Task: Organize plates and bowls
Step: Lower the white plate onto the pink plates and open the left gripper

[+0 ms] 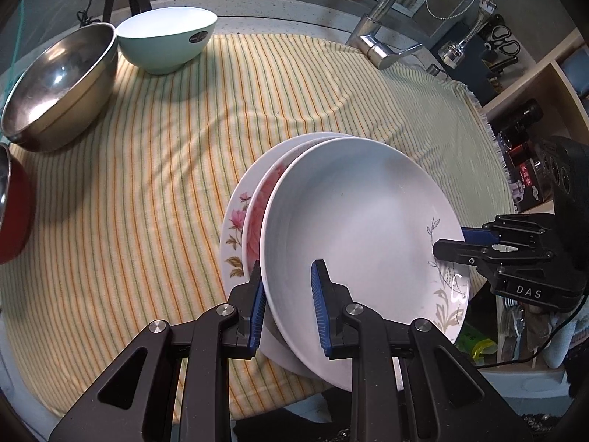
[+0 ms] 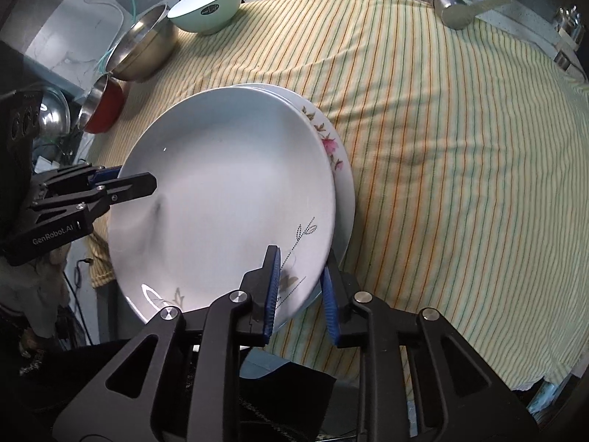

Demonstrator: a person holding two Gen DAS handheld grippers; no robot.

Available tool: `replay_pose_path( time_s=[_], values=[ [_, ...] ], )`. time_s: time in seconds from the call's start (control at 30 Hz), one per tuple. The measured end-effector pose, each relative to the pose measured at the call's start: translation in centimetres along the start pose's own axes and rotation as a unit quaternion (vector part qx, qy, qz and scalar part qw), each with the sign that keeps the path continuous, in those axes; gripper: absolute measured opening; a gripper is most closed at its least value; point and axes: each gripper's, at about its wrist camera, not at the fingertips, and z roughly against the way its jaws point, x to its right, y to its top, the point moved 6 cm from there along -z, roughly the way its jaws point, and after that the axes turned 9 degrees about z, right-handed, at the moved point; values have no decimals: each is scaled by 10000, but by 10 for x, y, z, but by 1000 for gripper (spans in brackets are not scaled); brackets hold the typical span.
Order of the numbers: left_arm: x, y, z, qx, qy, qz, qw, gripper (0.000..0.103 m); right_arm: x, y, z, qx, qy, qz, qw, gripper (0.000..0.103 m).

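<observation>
Striped cloth (image 1: 176, 191) over the counter, bearing stacked plates (image 1: 235, 221), mint bowl (image 1: 165, 37), steel bowl (image 1: 59, 84), red bowl (image 1: 13, 217).

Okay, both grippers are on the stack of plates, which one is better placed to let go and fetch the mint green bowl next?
Left, probably. The green bowl sits on the left gripper's side by the steel bowl. The right gripper would cross over the plates.
</observation>
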Motion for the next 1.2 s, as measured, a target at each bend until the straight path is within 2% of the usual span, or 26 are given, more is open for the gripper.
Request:
replay_pose_path(
  time_s=[0.17,0.3,0.43,0.63,0.7,0.97,1.2],
  values=[
    [0,1,1,77,85,-86,9999,22,-6,1,-1,-6,-322,266,9991,25],
    [2,1,1,100,180,-241,9995,22,-10,2,-5,-31,-427,381,9984,31],
    [3,2,2,156,339,-432,9984,22,-14,3,-8,-77,-565,531,9970,32],
    [3,2,2,135,392,-564,9975,22,-15,2,-10,-90,-600,572,9965,32],
    [5,1,2,126,449,-665,9967,22,-14,3,-10,61,-683,589,9959,33],
    [11,-2,-1,7,635,-1104,9919,22,-14,3,-11,73,-676,583,9960,33],
    [10,-2,0,-52,713,-1191,9903,22,-13,2,-10,101,-624,549,9965,33]
  ],
)
